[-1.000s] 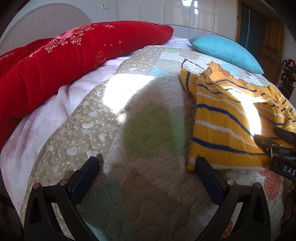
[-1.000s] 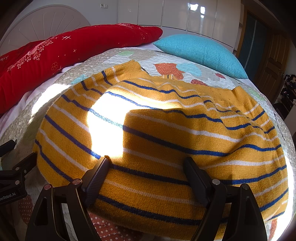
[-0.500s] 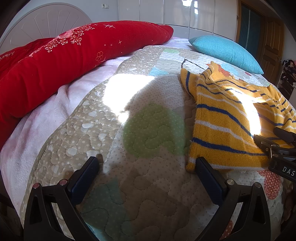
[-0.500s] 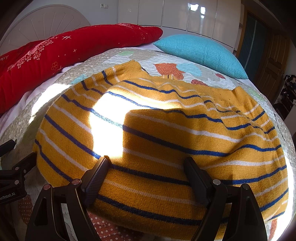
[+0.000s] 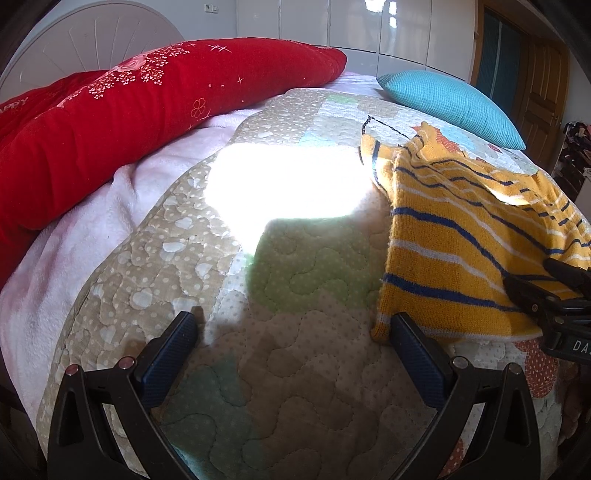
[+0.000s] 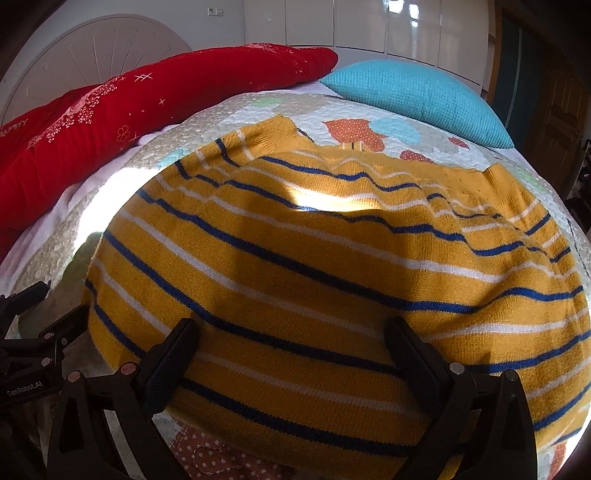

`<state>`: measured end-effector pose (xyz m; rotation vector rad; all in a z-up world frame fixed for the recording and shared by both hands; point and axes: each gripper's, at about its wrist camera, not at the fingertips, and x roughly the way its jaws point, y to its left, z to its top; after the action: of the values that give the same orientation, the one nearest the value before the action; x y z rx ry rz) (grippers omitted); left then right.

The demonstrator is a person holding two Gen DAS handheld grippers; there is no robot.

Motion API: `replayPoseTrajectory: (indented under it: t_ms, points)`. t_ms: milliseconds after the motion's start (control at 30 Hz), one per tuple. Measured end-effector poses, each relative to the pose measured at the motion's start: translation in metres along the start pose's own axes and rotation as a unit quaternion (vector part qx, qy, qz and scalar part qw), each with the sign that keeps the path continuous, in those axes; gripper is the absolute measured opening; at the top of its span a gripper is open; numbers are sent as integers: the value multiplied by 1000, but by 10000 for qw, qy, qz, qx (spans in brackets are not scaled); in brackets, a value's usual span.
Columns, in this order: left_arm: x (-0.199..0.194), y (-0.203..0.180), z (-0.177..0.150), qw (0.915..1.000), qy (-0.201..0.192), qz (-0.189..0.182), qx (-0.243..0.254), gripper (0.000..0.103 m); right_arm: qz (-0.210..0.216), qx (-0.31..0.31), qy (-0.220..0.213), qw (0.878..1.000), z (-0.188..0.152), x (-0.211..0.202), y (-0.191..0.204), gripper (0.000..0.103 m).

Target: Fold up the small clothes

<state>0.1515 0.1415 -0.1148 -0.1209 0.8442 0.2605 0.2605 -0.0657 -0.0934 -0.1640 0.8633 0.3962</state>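
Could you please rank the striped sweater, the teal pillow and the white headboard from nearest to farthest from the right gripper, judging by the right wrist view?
From the right gripper:
1. Striped sweater, directly under the fingers.
2. Teal pillow, beyond it, upper right.
3. White headboard, far back, upper left.

Count, both views together.

Clothes: one yellow sweater [image 6: 314,280] with blue and white stripes, lying on the bed. No second garment in sight.

Bedding: one patchwork quilt [image 5: 207,258]; one pale pink blanket [image 5: 92,221] beside it; one long red bolster [image 5: 122,122]; one turquoise pillow [image 6: 417,99]. One white headboard [image 6: 96,59].

Tools: two. Left tool [image 5: 291,336], two fingers, wide apart. Right tool [image 6: 291,339], two fingers, jaws opening, nothing pressed between the pads.

Room behind: one run of glossy white cupboard doors [image 6: 369,26]; exact door count cannot be told. One wooden door [image 5: 543,88].
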Motion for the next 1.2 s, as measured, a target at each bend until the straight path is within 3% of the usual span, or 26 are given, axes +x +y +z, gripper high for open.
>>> replayPoseTrajectory:
  t_ms: [133,267,400,500,633,800,833,933,967,1100,1200]
  points:
    - [-10,7,-1,9996,-121,-90,-223,103,23,-4,-6,10000,-1,-2,0,102]
    - [-37,24,-6,9980,8,60,-626,103,70,-170,-181,9997,0,-27,8,100]
    - [-59,51,-22,9950,-14,180,-987,103,198,-916,-452,9946,-4,-53,44,100]
    - [-67,77,-37,9902,55,21,-1394,103,130,-1718,-400,9842,-12,-50,88,94]
    - [-82,96,-47,9882,-90,-27,-1528,103,-631,-2678,-267,9610,-22,-18,141,71]
    - [-92,108,-51,9868,-241,-105,-1596,103,-1390,-2829,-217,9488,2,18,171,67]
    - [-92,109,-51,9862,-224,-159,-1631,103,-1444,-2805,-183,9488,8,25,173,62]
    - [-95,108,-50,9849,-176,-299,-1696,103,-1460,-2620,-99,9539,21,31,175,29]
    - [-97,106,-49,9852,-175,-318,-1678,103,-1329,-2516,-103,9586,25,29,171,24]
    - [-108,88,-41,9880,-263,-369,-1474,103,-474,-1247,-380,9903,59,-12,114,16]
    - [-116,66,-30,9907,-291,-503,-1230,103,-42,130,-813,9966,83,-60,35,12]
